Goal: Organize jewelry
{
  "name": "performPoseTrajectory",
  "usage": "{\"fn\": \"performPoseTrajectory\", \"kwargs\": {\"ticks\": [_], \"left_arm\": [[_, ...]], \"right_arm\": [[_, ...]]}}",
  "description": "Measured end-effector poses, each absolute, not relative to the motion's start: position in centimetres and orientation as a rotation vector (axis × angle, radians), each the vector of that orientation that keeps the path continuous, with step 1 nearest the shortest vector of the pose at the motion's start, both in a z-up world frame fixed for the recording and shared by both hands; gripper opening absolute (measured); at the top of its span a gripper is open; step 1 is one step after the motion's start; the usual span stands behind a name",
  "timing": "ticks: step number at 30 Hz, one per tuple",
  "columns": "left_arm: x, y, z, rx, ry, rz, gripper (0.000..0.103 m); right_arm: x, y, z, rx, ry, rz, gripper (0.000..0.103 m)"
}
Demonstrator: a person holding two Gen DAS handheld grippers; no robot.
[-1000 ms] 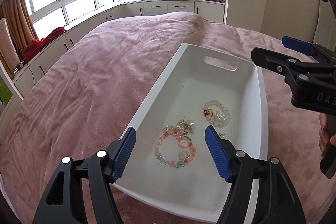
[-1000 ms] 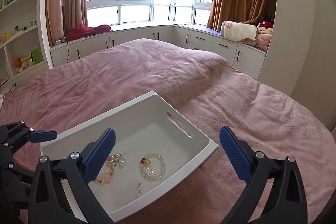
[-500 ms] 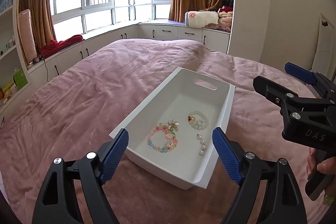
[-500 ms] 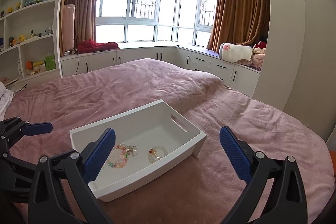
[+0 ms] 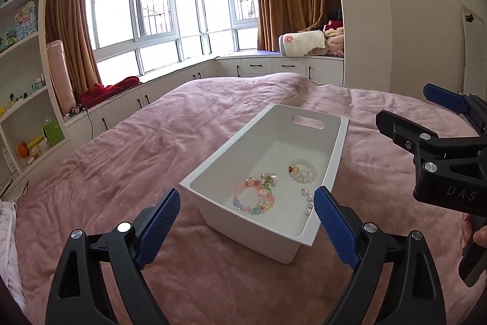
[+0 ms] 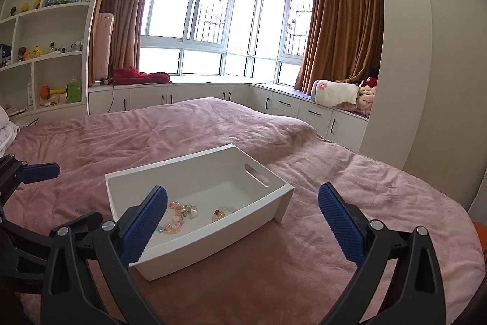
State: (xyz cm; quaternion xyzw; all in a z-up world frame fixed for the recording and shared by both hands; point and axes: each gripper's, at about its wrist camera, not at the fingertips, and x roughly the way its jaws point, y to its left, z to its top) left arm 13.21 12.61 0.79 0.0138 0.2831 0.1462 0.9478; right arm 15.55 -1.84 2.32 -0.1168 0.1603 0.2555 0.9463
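A white bin (image 5: pixel 213 172) with a handle slot sits on the pink bedspread; it also shows in the right wrist view (image 6: pixel 274 204). Inside lie a pastel bead bracelet (image 5: pixel 253 200), a white bead bracelet (image 5: pixel 303 171), pearl earrings (image 5: pixel 269 179) and a small pearl chain (image 5: pixel 308 201). The pastel bracelet (image 6: pixel 174 218) and white bracelet (image 6: pixel 223 211) show in the right wrist view too. My left gripper (image 5: pixel 246 224) is open and empty, held back above the bin's near end. My right gripper (image 6: pixel 243 221) is open and empty, raised over the bin's near side.
The pink bedspread (image 5: pixel 146 154) spreads all around the bin. Beyond the bed are white window-seat cabinets (image 6: pixel 304 111), a red cloth (image 6: pixel 140 75), rolled blankets (image 6: pixel 334 92) and shelves with toys (image 6: pixel 45 51). The right gripper body (image 5: pixel 441 160) shows right of the bin.
Both grippers have pulled back and up from the bin, which now looks smaller and farther off. The jewelry stays in the bin. Both jaws remain open.
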Motion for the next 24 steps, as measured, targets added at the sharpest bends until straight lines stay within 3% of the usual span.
{"fn": "performPoseTrajectory", "kwargs": {"ticks": [24], "left_arm": [[13.1,14.3,-0.7,-0.028,0.590,0.271,0.091]], "right_arm": [[15.7,-0.9,0.6,-0.221,0.353,0.536,0.098]]}}
